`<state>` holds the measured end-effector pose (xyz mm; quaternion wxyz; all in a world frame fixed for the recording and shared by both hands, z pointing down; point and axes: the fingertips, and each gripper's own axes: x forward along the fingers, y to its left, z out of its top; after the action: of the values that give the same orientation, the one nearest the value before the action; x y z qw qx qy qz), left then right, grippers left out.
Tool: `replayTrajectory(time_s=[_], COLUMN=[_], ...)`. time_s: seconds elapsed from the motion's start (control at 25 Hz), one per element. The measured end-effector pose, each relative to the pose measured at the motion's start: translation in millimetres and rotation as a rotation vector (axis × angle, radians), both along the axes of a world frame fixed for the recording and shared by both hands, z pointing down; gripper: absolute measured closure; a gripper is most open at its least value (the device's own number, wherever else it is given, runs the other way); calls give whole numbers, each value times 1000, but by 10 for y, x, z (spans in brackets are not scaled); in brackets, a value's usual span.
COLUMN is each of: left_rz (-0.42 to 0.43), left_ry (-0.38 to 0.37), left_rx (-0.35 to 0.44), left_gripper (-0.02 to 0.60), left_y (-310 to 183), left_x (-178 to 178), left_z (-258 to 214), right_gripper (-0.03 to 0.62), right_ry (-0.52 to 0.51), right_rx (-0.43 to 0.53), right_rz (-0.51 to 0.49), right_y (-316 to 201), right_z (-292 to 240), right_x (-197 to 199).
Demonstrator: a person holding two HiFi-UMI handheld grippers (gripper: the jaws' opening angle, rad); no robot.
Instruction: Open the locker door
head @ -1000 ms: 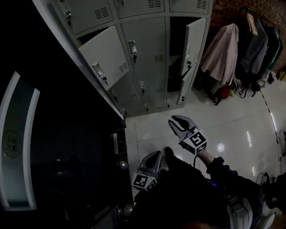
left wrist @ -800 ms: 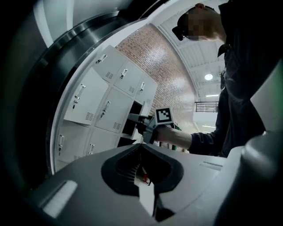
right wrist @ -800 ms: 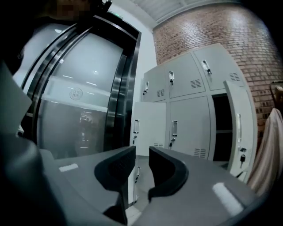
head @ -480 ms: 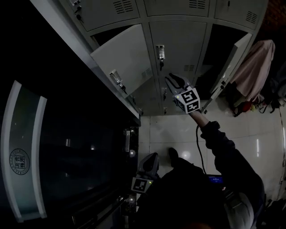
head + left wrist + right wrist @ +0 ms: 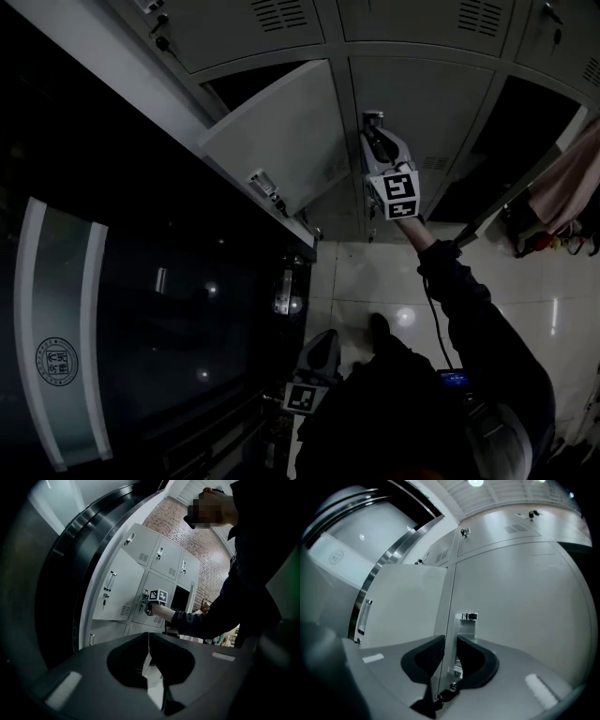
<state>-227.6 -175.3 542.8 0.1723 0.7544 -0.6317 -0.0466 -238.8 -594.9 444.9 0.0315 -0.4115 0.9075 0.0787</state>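
Gripping the handle with my right gripper, jaws pinched narrow on either side of it. Handle sits on the left edge of the locker door, 12 o'clock in head view; door looks flush. Neighbour door at 11 hangs open. Left gripper low at 6, jaws together, empty.

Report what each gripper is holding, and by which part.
The right gripper grips the handle of the closed locker door, just below the handle's top end. The left gripper is shut and holds nothing.
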Motion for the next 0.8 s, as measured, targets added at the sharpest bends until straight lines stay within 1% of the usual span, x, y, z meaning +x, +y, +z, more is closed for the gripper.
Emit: replayTrajectory(time_s=[0.08, 0.16, 0.24, 0.28, 0.4, 0.44, 0.52, 0.56, 0.6, 0.64, 0.68, 0.72, 0.76, 0.8], left_rz=[4, 6, 9, 16, 53, 68, 107, 130, 154, 180, 206, 231, 255, 280], left_ry=[-5, -5, 1, 4, 6, 4, 1, 0, -1, -1, 0, 3, 9, 17], left_rx=[9, 15, 22, 25, 36, 42, 56, 63, 69, 74, 77, 79, 81, 84], left_gripper=[575, 575, 575, 575, 575, 575, 575, 575, 575, 575, 575, 575, 575, 575], left_y=[-18, 13, 105, 167, 361, 431, 593, 684, 779, 877, 978, 1079, 1178, 1274], left_x=[-13, -29, -36, -30, -6, 5, 61, 102, 146, 191, 235, 277, 318, 365], left_z=[-29, -50, -61, -61, -61, -65, -75, -79, -80, -78, -71, -61, -47, -31], right_gripper=[484, 485, 500, 494, 504, 513, 508, 498, 493, 477, 403, 302, 298, 306], right_ry=[6, -2, -32, -37, -4, 7, 18, 9, -18, -64, -115, -152, -165, -151], right_rx=[-14, -57, -103, -122, -133, -122, -90, -74, -65, -65, -71, -78, -83, -87], right_rz=[-8, -34, -52, -66, -128, -149, -170, -154, -112, -44, 43, 134, 206, 237], right_y=[-19, -71, -81, -44, 260, 435, 872, 1111, 1351, 1582, 1792, 1959, 2067, 2114], right_z=[11, 39, 57, 65, 79, 69, 61, 67, 75, 85, 103, 138, 190, 255], right_x=[-33, -96, -117, -106, -12, 43, 259, 449, 704, 1021, 1383, 1753, 2079, 2315])
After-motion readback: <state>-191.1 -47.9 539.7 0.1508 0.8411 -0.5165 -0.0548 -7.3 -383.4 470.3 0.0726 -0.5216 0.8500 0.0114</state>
